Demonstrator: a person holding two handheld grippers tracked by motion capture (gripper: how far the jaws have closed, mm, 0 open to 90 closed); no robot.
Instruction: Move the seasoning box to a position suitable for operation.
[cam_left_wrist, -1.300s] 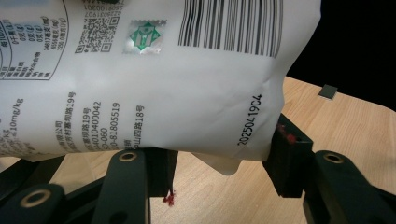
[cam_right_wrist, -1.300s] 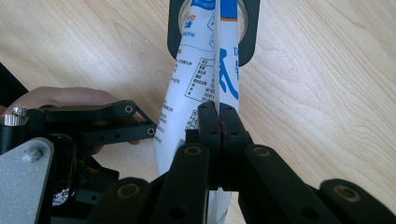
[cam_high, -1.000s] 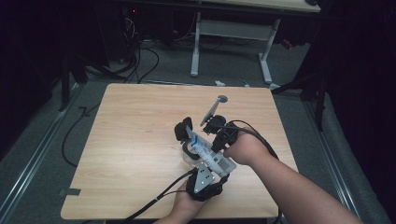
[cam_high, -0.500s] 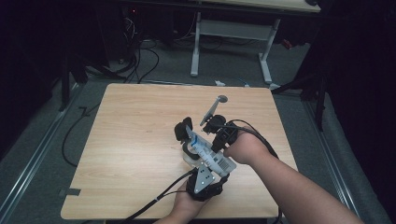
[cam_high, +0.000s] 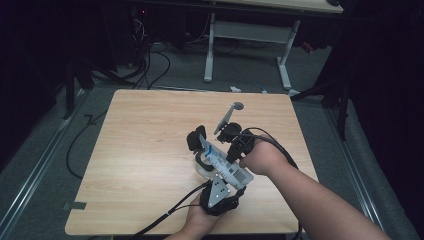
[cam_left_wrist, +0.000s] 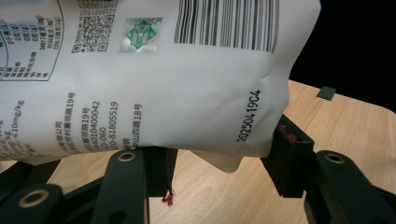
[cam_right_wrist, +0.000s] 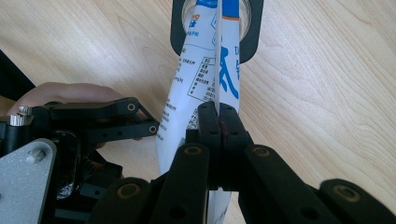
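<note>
Nothing has shifted since the earlier frames: both of your hands and the white pouch (cam_high: 220, 161) sit where they were, above the near middle of the bench (cam_high: 135, 150). Your left gripper (cam_left_wrist: 219, 163) has its jaws partly spread around the pouch's lower end, with the right-hand pad pressed against the crinkled corner; whether the left-hand pad touches it you cannot tell. Your right gripper (cam_right_wrist: 218, 123) is clamped flat on the pouch's thin seam edge. The pouch is a white plastic bag with blue lettering on one face and, on the other, small black print, a barcode, a QR code, a green square mark and a stamped date code. Seen from the high view, its long axis runs diagonally, from the barcode end near your left hand (cam_high: 197, 222) up and to the left towards a black ring-shaped object (cam_high: 197, 142) that its far end reaches. The left gripper view gives you the printed back face close up, bulging between the jaws, and a small dark patch (cam_left_wrist: 325, 93) on the bench behind. From the right gripper view you get the pouch edge-on, narrow as a blade, passing into the black ring (cam_right_wrist: 247, 42), with the blue lettering to one side. A grey metal tool (cam_high: 227, 116) lies farther out on the bench in the high view.
</note>
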